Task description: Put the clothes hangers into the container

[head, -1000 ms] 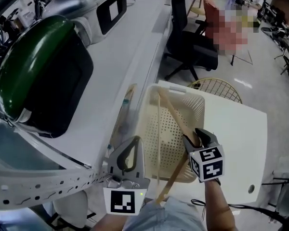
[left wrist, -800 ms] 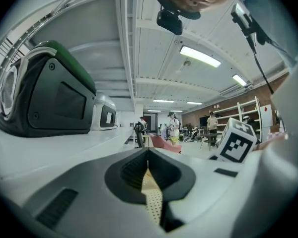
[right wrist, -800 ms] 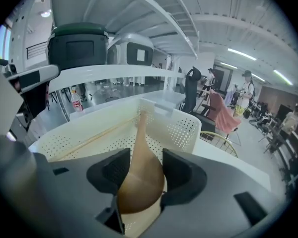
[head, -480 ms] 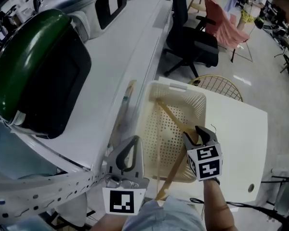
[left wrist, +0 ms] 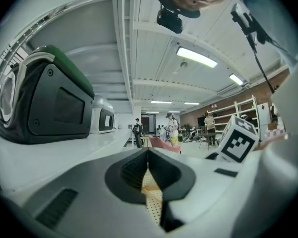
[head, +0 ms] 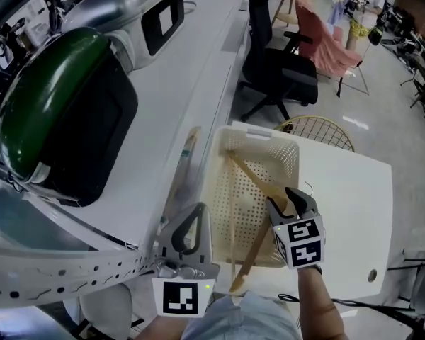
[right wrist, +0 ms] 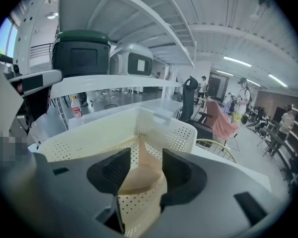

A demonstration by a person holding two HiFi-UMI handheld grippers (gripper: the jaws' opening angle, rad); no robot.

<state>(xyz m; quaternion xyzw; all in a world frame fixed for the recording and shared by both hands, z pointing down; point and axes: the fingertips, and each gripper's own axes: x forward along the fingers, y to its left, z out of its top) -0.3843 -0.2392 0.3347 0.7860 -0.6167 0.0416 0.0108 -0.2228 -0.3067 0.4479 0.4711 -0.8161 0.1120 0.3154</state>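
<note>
My right gripper [right wrist: 141,166]: jaws wide, just opening, with the smooth curved wooden hanger [right wrist: 139,180] between them, seemingly unpressed | my left gripper [left wrist: 148,151]: jaws together, empty | hanger in cream perforated plastic basket [head: 258,134]; only the head view shows its end overhanging the near rim.

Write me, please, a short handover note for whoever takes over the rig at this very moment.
Left gripper: shut, empty, beside the basket's left wall.
Right gripper: over the basket, jaws apart and just been opening. The wooden hanger is between them and looks unclamped.
Things: the hanger lies slanted in the cream basket on the white table, its near end poking over the near rim.
Done: one hanger mostly in.
Left: settle that end inside. Check the long pale thing on the bench left of the basket; I cannot tell whether it is a hanger.
</note>
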